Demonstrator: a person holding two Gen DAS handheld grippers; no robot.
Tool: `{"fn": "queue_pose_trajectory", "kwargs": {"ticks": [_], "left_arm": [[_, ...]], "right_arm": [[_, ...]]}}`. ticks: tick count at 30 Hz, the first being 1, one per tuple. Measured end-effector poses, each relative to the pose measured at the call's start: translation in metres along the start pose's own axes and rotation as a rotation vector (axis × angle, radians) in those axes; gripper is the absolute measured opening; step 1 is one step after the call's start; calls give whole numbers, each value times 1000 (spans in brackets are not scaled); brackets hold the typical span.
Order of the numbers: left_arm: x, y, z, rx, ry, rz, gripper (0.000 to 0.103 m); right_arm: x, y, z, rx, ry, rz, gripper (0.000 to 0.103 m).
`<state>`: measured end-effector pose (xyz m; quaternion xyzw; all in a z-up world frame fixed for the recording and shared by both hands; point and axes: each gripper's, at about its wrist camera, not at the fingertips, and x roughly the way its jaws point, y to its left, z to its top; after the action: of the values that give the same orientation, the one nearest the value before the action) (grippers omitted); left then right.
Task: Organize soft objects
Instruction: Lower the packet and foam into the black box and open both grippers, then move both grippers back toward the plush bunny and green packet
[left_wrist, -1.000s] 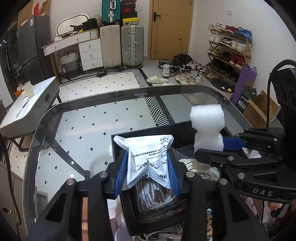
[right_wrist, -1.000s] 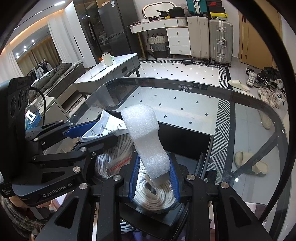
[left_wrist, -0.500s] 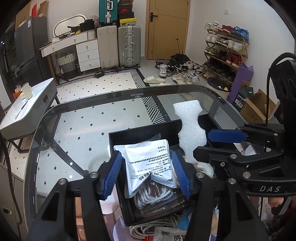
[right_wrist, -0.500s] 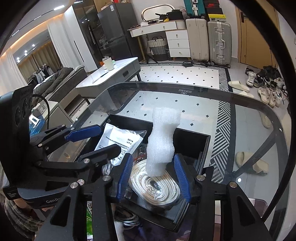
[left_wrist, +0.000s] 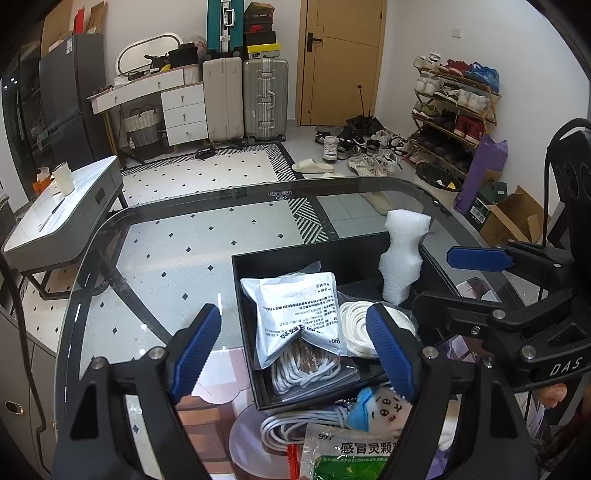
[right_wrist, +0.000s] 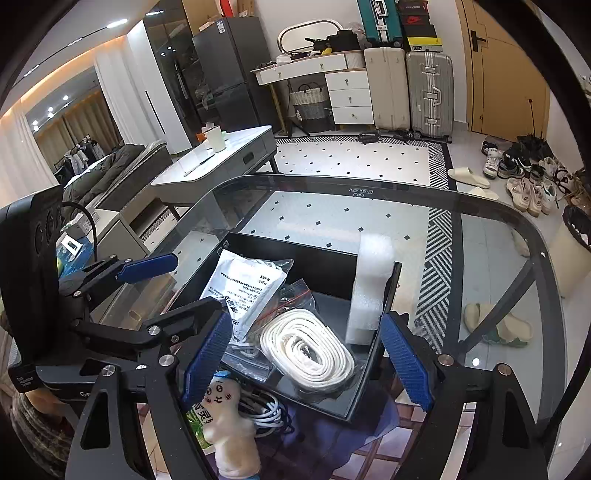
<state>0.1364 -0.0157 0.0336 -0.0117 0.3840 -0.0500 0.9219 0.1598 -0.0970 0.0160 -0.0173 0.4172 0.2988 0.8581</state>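
A black tray on the glass table holds a silver packet, a white rope coil and an upright white foam piece. My left gripper hovers just short of the packet. Its jaws are opening and the pads touch nothing. My right gripper hangs over the rope coil, also opening. The foam piece leans free in the corner of the tray, and the packet lies at the left. Each gripper shows in the other's view: the right, the left.
Near the tray's front edge lie a plush doll, a white cable and a green medicine bag. The glass table stretches bare to the left and far side. A zip bag of cords sits in the tray.
Both grippers opened and let go: the silver packet and the foam piece dropped into the tray. Both grippers drew back and slightly up from the tray.
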Motion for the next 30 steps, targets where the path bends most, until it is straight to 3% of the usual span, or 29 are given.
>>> {"fn": "queue_pose_trajectory", "kwargs": {"ticks": [3, 8, 11, 30], "left_arm": [[-4, 1, -3, -2, -6, 18, 99], [-12, 4, -8, -29, -11, 3, 103], [-16, 3, -13, -24, -7, 17, 103], [-45, -4, -56, -53, -16, 35, 103]], "right_arm": [[-7, -2, -2, 10, -13, 6, 93], [-17, -3, -9, 14, -23, 2, 98], [-20, -3, -13, 15, -30, 9, 102], [-39, 14, -44, 4, -25, 28, 102]]}}
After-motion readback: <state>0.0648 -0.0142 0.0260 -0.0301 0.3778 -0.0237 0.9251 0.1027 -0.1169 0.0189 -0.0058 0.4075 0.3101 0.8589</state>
